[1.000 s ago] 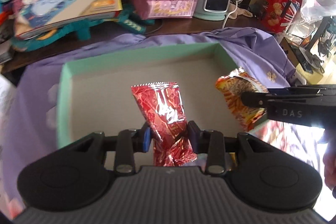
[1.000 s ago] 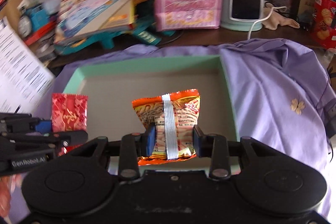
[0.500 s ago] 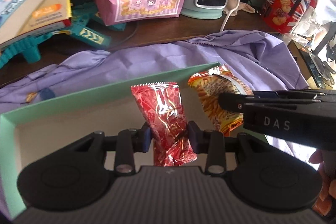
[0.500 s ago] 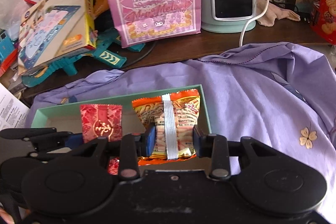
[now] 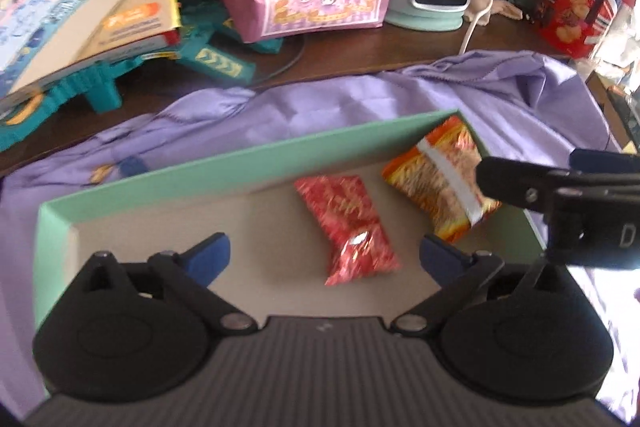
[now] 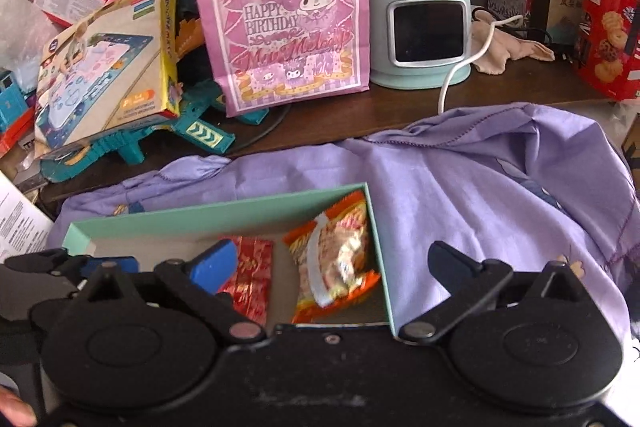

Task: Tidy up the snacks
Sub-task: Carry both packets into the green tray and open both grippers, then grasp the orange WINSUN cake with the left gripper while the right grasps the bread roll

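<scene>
Both grippers hang over the mint-green box (image 5: 248,163), tipped steeply down toward its grey floor. The left gripper (image 5: 324,255) has its jaws swinging apart, spread wide, and nothing is pinched between the blue pads (image 5: 208,255). The red snack packet (image 5: 348,227) lies flat on the box floor between those fingers, free of both pads, its length running away from the camera toward the box's far wall.

The right gripper (image 6: 332,267) is likewise opening, jaws wide, pads clear of everything. The orange snack packet (image 6: 336,259) rests in the far right corner of the box, leaning against the right wall, with its white seam strip facing up. In the left wrist view this same packet (image 5: 440,183) sits just right of the red one, near it but apart. One black finger of the right gripper (image 5: 516,183) reaches in from the right edge of that view, crossing above the orange packet's near end.

The box sits on a rumpled lilac cloth (image 6: 480,187). Beyond the box, well apart, a pink paper gift bag (image 6: 280,11) stands upright on the dark wooden table (image 6: 360,111).
</scene>
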`<state>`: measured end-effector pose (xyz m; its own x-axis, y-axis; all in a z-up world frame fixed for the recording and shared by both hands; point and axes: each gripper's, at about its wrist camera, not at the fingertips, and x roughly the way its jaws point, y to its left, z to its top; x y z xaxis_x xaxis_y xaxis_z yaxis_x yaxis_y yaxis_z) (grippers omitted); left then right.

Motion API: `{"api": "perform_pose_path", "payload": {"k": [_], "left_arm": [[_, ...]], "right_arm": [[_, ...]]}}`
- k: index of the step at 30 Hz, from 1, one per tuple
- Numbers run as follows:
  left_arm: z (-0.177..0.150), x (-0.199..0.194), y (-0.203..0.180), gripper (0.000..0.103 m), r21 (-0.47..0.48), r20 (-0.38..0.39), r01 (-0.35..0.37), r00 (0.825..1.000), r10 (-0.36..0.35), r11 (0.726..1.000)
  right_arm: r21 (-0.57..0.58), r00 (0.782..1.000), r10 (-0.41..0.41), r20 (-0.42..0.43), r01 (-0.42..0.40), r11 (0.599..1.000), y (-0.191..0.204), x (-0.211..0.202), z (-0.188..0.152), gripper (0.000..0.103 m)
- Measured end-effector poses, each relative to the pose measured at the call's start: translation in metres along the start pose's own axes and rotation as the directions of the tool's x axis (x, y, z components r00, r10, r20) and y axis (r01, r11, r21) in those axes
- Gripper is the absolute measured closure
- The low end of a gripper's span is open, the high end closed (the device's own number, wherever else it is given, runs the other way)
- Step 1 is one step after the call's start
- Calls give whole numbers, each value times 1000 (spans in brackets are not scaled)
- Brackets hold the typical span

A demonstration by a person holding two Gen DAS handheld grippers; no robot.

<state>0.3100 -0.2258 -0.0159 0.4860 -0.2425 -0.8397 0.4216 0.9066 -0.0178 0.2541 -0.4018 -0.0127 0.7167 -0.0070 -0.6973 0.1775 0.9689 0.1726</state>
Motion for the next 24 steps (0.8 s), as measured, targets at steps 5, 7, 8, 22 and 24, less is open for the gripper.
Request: {"api": "perform_pose_path", "payload": {"k": [5,7,8,22,24], "left_arm": [[-29,-35,4,0,-2,-1,-4,1000,4,1000],[-43,-51,5,0,-6,6,3,1000,-3,1000],[-51,-58,5,0,-8,6,5,1000,-5,1000],[-159,-121,-11,0,7,-34,38,999,-38,999],[-170,-121,-14,0,8,-47,39,998,-39,999]], "right_arm": [[-18,1000,10,-8,-10,1000,9,-31,-22,0],[-13,1000,17,-9,-17,1000,10,-48,-32,0],[-10,1000,22,-7,-22,1000,10,-58,-38,0],[34,995,77,-66,-74,997,6,-148,-133,0],[48,994,75,-85,-71,996,2,-155,-148,0]]}}
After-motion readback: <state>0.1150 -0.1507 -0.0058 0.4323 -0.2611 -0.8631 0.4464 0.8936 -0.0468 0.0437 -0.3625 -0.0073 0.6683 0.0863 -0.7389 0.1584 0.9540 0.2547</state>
